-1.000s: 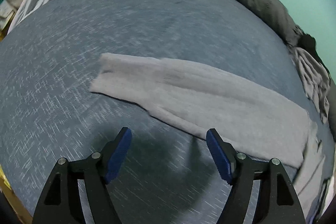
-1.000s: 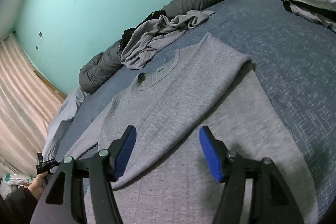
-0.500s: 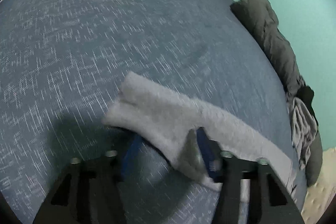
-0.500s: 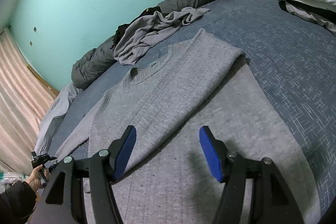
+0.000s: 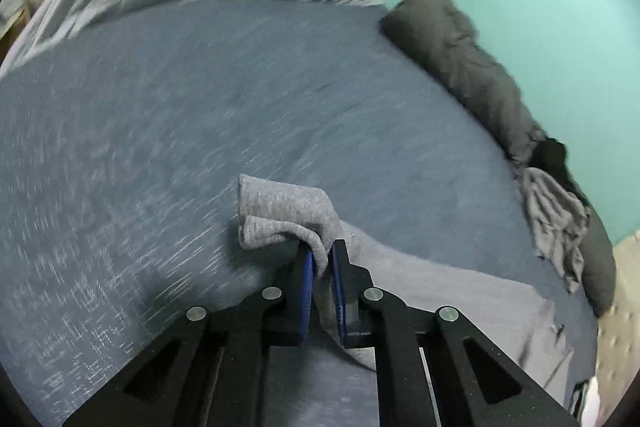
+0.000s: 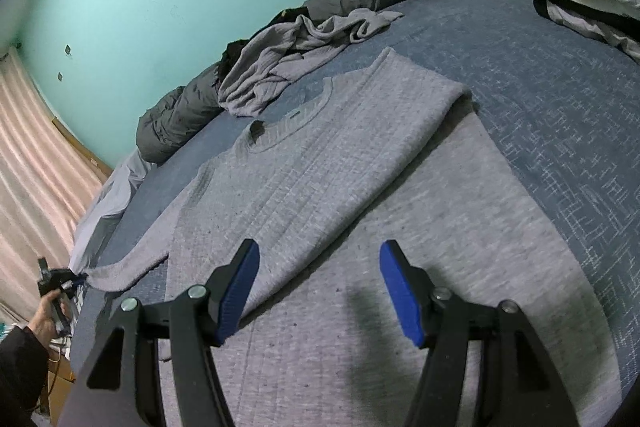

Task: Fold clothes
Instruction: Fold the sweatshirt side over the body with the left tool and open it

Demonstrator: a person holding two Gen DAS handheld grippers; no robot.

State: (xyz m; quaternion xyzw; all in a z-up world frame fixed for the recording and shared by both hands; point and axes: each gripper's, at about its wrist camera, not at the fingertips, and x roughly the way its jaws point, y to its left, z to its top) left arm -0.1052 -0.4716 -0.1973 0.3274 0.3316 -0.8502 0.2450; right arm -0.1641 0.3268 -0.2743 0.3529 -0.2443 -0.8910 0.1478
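At the near edge of the left wrist view, the left gripper [image 5: 320,263] has its jaws closed on the cuff end of the sweater's sleeve [image 5: 288,215]. The knit bunches up and curls just ahead of the blue pads [image 5: 306,275], so the cuff stands proud of the jaws while the rest of the sleeve trails back and to the right, lying on the blue bed [image 5: 200,107]. Motion blur smears the bedspread. A dark duvet [image 5: 472,67] lies rolled along the far side by the green wall, with a crumpled grey garment [image 5: 556,211] beside it, well apart from the grip.

From the right wrist view, the sweater [image 6: 320,167] lies spread on the bed, collar away from the camera; one sleeve is already folded across the body, the other runs out to the left where the left gripper [image 6: 70,281] holds its end, a hand [image 6: 44,319] behind it. The right gripper [image 6: 320,291] hangs over the lower body with its jaws wide open and gripping nothing; the fabric lies beneath and between them, though whether they touch it I cannot tell.

The step in hand looks like the second sleeve fold. The next move likely calls for carrying the cuff across the chest, laying it flat over the folded sleeve, then letting go; the right gripper could steady the hem
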